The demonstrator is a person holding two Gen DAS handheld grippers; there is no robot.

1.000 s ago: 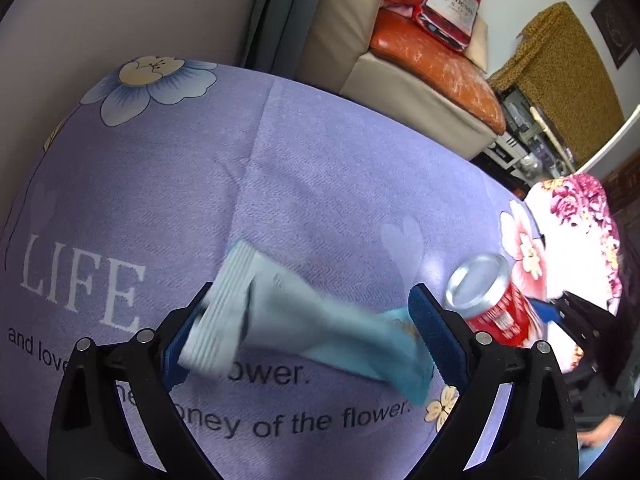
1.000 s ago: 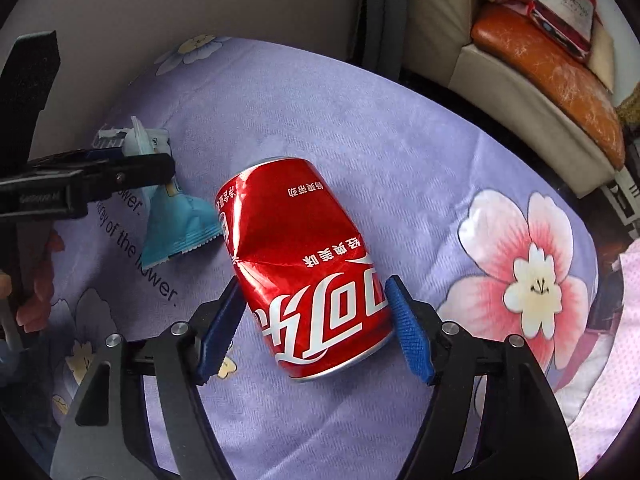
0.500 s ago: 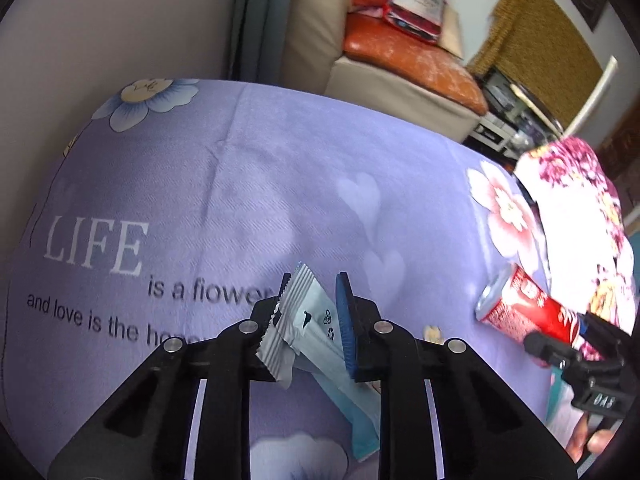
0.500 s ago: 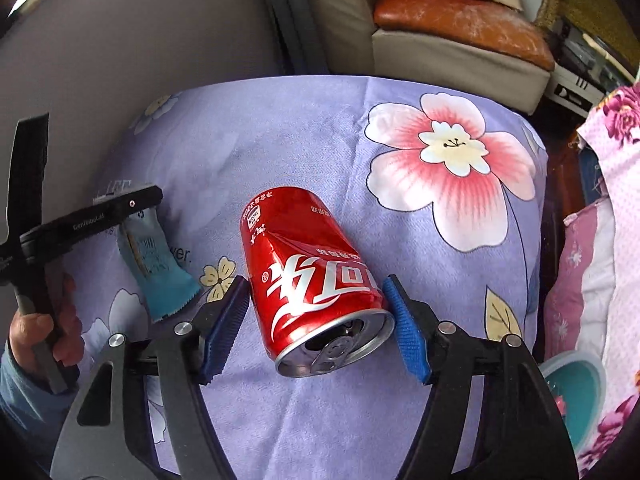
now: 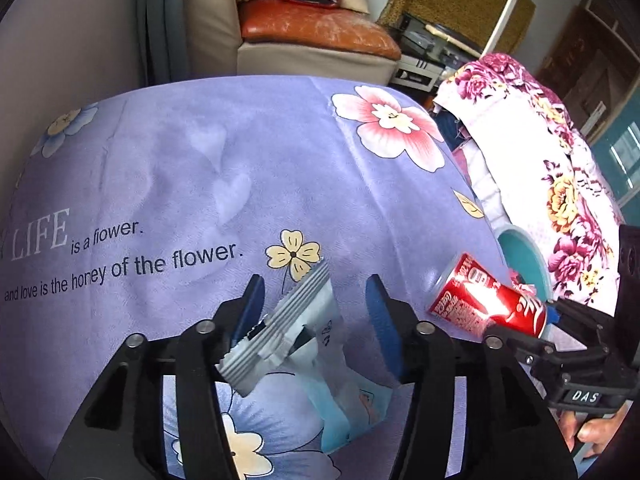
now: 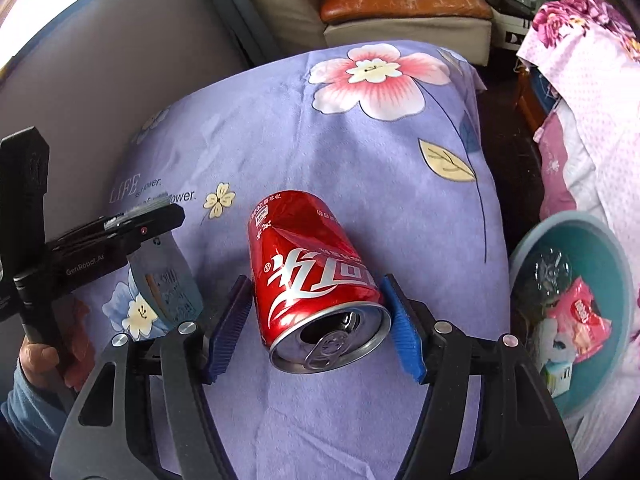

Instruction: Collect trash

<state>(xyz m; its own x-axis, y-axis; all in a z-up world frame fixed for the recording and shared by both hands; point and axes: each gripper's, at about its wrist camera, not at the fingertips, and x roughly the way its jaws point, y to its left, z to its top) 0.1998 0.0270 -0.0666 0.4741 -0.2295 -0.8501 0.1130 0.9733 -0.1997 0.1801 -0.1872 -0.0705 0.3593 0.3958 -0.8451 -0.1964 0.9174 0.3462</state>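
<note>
A pale blue snack wrapper with a grey crimped end sits between the jaws of my left gripper. Those jaws are opening, and purple cloth shows between the wrapper and the right pad. Seen from the right wrist, the wrapper hangs under the left gripper. My right gripper is closing on a dented red cola can, lifted off the bed with its opened top towards the camera. The can also shows at the bed's right edge, near a teal basin.
The purple flowered bedcover lies under both grippers. The teal basin stands low beside the bed, with a pink wrapper and clear plastic in it. A flowery pink quilt is heaped beyond it. A sofa stands behind.
Both grippers travelled right across the bed toward the basin. The left jaws closed tight on the wrapper, then parted again. The can stayed in the right gripper and rolled with it.
</note>
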